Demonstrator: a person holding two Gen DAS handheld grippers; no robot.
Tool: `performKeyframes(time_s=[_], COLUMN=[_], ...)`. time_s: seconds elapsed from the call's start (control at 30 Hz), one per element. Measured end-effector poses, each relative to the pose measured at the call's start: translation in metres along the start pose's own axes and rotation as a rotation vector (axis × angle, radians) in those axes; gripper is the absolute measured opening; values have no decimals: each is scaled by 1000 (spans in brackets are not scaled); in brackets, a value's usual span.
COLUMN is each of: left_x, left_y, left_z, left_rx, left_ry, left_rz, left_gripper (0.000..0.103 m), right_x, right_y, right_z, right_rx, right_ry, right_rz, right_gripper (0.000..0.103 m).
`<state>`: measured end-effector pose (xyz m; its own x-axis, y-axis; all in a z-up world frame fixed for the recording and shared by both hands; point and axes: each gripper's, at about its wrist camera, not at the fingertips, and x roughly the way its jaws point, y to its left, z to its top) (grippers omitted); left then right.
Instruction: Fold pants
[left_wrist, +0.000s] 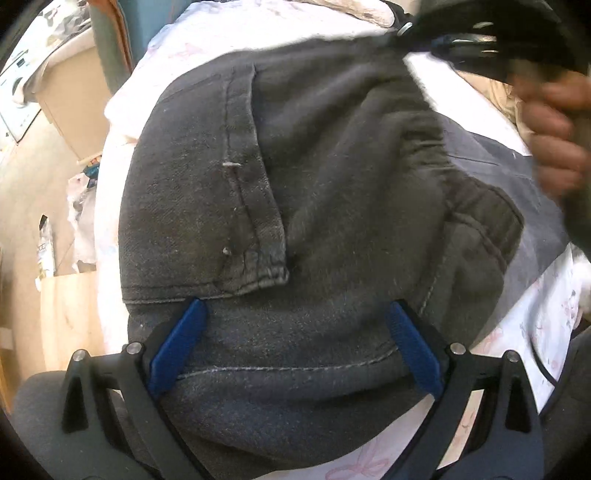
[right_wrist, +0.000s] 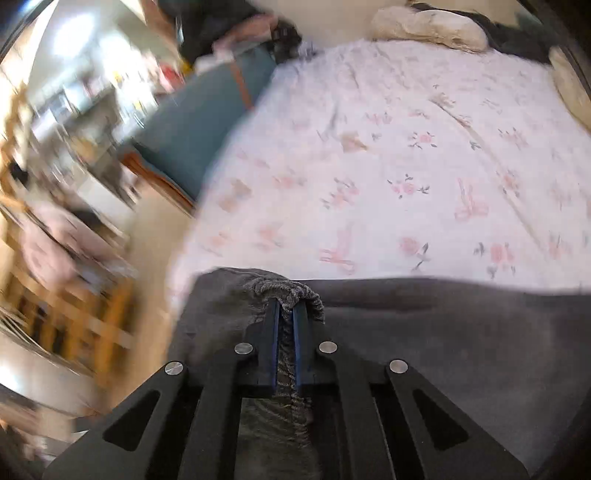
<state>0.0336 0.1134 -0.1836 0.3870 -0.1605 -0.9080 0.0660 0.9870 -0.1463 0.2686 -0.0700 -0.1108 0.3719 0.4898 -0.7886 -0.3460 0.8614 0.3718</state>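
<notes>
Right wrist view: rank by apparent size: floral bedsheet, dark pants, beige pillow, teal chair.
1. floral bedsheet
2. dark pants, close to the lens, so inflated
3. teal chair
4. beige pillow, farthest away, so understated

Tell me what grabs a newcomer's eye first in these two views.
The dark grey pants fill the left wrist view, spread on a floral bedsheet. The left gripper hangs open over them. In the right wrist view, the right gripper pinches a bunched fabric edge between its blue fingers.

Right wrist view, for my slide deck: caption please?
Right gripper pinches a bunched edge of dark pants on a floral bedsheet.
</notes>
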Motion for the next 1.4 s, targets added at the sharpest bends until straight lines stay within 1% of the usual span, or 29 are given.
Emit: performKeyframes(time_s=[0.07,0.1,0.13,0.17,0.2,0.23,0.33,0.4,0.47,0.5,0.53,0.57,0.63,0.67,0.73,0.77,0.8,0.83,0.9,0.93,0.97,1.03,1.07,1.1,1.2,1.23,1.3,1.33,1.4], left_x=[1,0,0,-1,-2,-2,-11,-19,-22,-25,-27,-27,-30,-31,-37,-40,-43,-46,-45,-40,-34,-22,-16,-9,17,21,20,20,20], left_y=[1,1,2,1,2,6,16,21,28,31,34,34,33,33,30,13,3,-4,-15,-20,-25,-30,-31,-31,-24,-24,-26,-26,-26], left_z=[0,-1,-1,-2,-3,-2,1,2,2,2,1,1,-1,0,-3,-2,-2,-5,1,6,10,20,21,23,23,24,24,23,24], left_rx=[-1,-2,-5,-8,-14,-23,-65,-80,-97,-110,-117,-113,-98,-87,-42,-17,13,43,81,91,94,79,70,66,50,56,61,64,63], left_ry=[4,1,-2,-5,-10,-16,-54,-90,-110,-126,-134,-147,-163,-159,-168,-182,-199,-218,-228,-227,-223,-199,-192,-179,-86,-80,-86,-87,-86], left_rz=[-2,-2,-1,-1,-3,-8,-35,-38,-38,-36,-28,-20,-8,-2,-1,-8,-11,-12,-13,-5,8,47,47,39,45,48,55,59,56], left_gripper=[97,97,97,97,97,97,97,97,97,97,97,97,97,97,97,97,97,97,97,97,97,97,97,97,99,100,100,100,101], right_x=[36,47,51,45,37,20,-27,-54,-68,-65,-56,-40,-18,-10,-14,-20,-30,-49,-77,-93,-109,-130,-138,-140,-142,-145,-154,-161,-169], right_y=[-1,-6,-14,-24,-28,-32,-27,-16,-7,-5,-3,-6,-18,-26,-33,-38,-42,-47,-59,-68,-78,-96,-108,-119,-161,-175,-207,-227,-249], right_z=[-3,-5,-8,-9,-10,-11,-25,-46,-76,-93,-105,-123,-141,-150,-153,-152,-151,-153,-161,-169,-181,-206,-222,-233,-261,-269,-281,-287,-291], right_rx=[-90,-87,-55,-11,17,43,25,10,0,4,5,2,11,9,50,104,157,216,315,382,458,585,665,724,919,966,1062,1121,1177], right_ry=[87,121,143,140,135,125,72,88,105,125,159,216,254,238,205,199,185,145,94,63,27,-36,-77,-97,-134,-158,-238,-306,-414], right_rz=[-111,-131,-125,-104,-97,-79,-74,-16,25,15,1,-29,-126,-146,-115,-92,-59,-18,18,31,47,70,95,101,43,27,-20,-27,-3], right_gripper=[8,10,17,32,42,47,46,45,40,34,15,8,7,5,4,8,8,8,16,27,48,67,70,71,72,72,72,72,72])
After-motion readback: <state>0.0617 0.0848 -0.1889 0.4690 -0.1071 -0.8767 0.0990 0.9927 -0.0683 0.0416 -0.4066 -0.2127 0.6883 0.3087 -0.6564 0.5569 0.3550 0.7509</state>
